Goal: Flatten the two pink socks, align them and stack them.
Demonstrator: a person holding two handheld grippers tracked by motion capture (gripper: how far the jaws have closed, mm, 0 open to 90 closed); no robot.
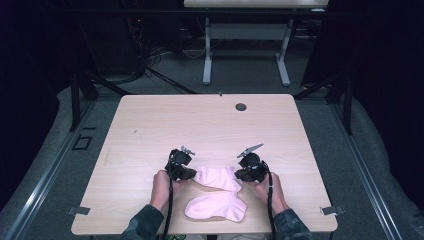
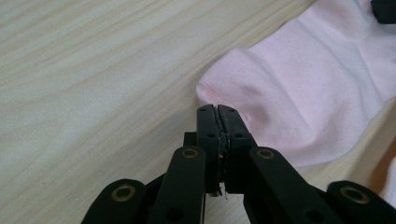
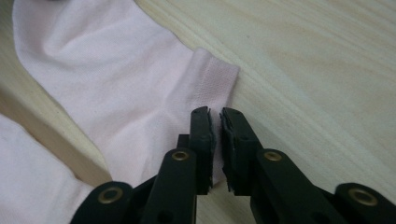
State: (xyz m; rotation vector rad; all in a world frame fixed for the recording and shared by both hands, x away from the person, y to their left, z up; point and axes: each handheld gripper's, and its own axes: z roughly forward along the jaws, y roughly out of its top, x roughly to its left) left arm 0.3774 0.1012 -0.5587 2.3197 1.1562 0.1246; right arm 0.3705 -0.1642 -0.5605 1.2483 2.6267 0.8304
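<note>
Two pink socks lie near the table's front edge. The farther sock stretches between my two grippers. My left gripper is at its left end; in the left gripper view its jaws are shut on the sock's rounded end, and the fabric puckers there. My right gripper is at its right end; in the right gripper view its jaws are shut on the sock's ribbed cuff edge, with pink cloth between the pads. The nearer sock lies flat, apart from both grippers.
The light wooden table has a dark cable hole near its far edge. Metal brackets sit at the front corners. A white-legged table stands beyond, on grey floor. The person's sleeves come in at the bottom.
</note>
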